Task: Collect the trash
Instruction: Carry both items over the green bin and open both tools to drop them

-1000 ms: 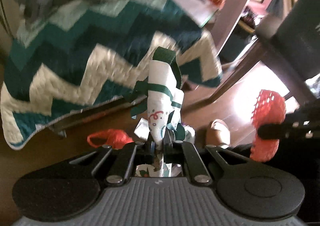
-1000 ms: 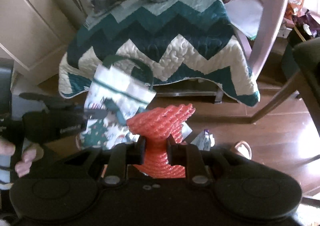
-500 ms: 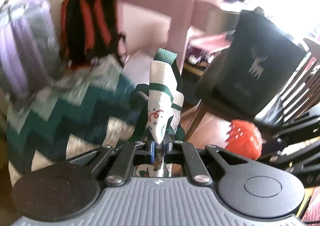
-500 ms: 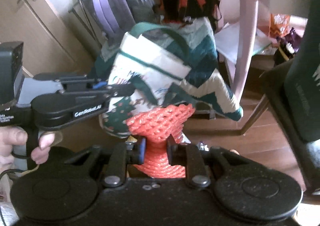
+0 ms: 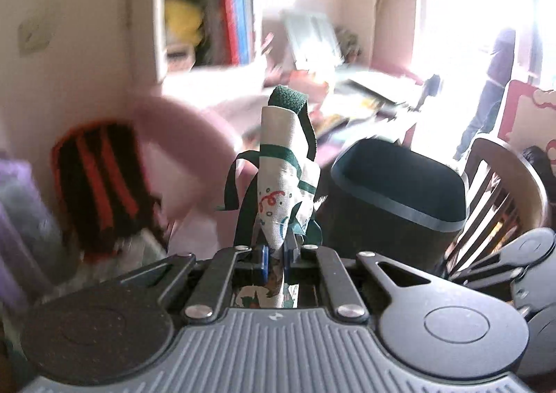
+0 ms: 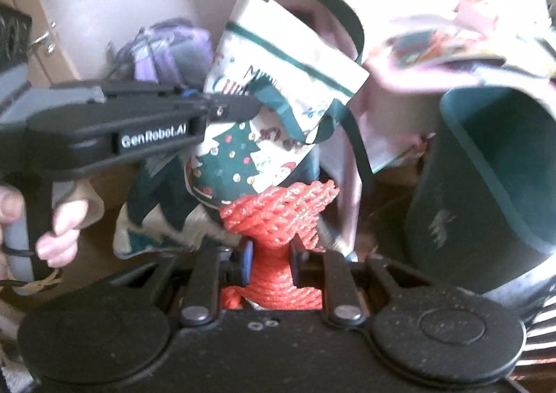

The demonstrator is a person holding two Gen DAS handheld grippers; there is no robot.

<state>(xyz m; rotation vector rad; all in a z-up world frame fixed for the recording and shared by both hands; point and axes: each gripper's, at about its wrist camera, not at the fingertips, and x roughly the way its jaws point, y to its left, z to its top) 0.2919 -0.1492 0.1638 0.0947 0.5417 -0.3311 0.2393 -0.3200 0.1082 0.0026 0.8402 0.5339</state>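
Fingers (image 5: 263,259) of left gripper (image 5: 274,259) pinch the Christmas-print bag (image 5: 278,184); right gripper (image 6: 269,261) clamps red foam netting (image 6: 278,215) (dark bin (image 6: 486,184) at three o'clock).

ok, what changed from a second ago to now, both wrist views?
Both grippers rose: the views swung up from the chevron quilt and floor to the shelf and cluttered desk, and the dark green bin now sits close on the right. Nothing taken or let go. Left gripper still clamps the Christmas bag; right gripper still clamps the red foam net.
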